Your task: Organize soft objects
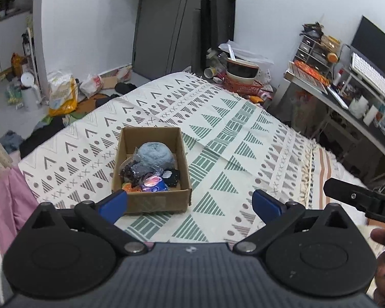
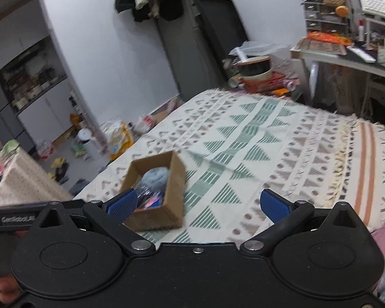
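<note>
Both hand-held grippers hung over the bed's near edge with blue pads spread wide and nothing between them: the left hand-held gripper [image 1: 190,202] just short of the cardboard box [image 1: 151,202], the right hand-held gripper [image 2: 199,205] farther right. The box sat on the patterned bedspread [image 1: 243,128] (left of centre), holding a blue fluffy bundle [image 1: 155,155], dark items and bright packets [image 1: 154,183].

A bed [image 1: 243,128] fills the middle of both views, spread with a cream cover [image 1: 166,102] patterned in green and grey triangles. A cardboard box [image 1: 151,200] sits on it, left of centre. A striped sheet [image 1: 323,164] shows at right.
</note>
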